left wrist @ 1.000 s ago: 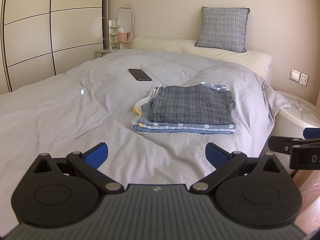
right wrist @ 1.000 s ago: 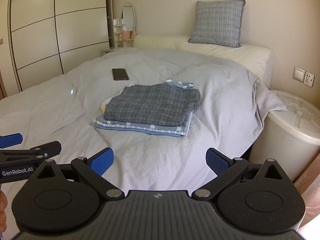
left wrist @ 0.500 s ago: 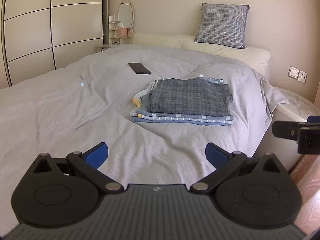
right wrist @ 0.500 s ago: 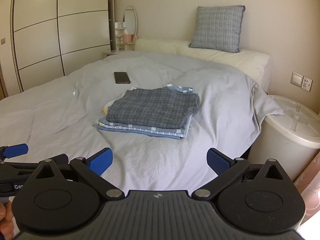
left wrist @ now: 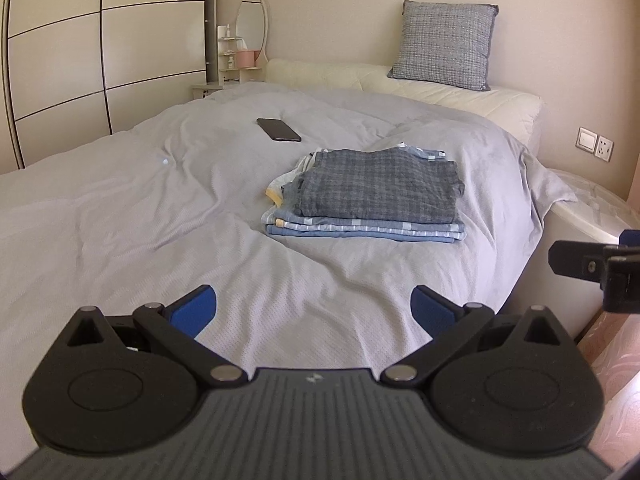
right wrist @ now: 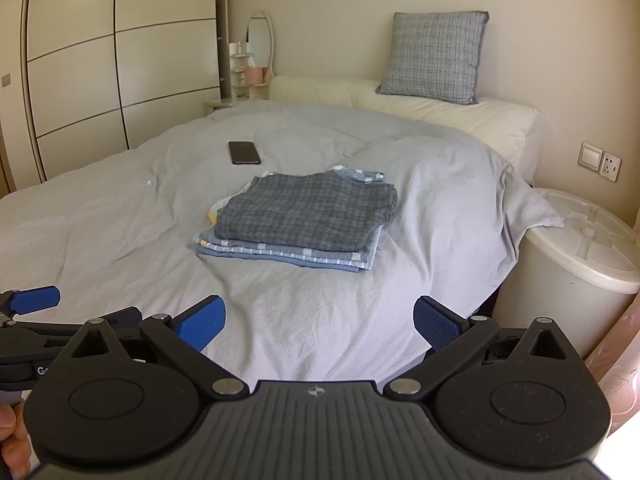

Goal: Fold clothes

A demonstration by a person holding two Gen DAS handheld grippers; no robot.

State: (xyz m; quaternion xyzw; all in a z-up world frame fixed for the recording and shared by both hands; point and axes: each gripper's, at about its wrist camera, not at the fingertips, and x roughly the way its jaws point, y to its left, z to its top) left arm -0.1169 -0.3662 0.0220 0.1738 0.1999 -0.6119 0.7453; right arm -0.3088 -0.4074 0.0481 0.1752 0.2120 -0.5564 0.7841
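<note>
A neat stack of folded clothes [left wrist: 368, 200] [right wrist: 300, 224] lies on the grey bedspread [left wrist: 140, 208] [right wrist: 100, 216], with a grey checked garment on top and blue striped ones beneath. My left gripper [left wrist: 314, 308] hangs open over the bed's near edge, well short of the stack, with nothing between its blue pads. My right gripper [right wrist: 320, 322] is open too, empty, level with the left and just as far from the stack. Each gripper shows at the edge of the other's view.
A black phone [left wrist: 279, 129] [right wrist: 244, 152] lies on the bed beyond the stack. A grey cushion [left wrist: 444, 50] leans on the wall over cream pillows [left wrist: 440, 92]. A white lidded bin [right wrist: 576, 264] stands right of the bed. Wardrobe doors [left wrist: 100, 48] fill the left.
Both grippers have drawn back and tilted slightly upward, so the stack looks a bit farther. Both stay open and empty.
</note>
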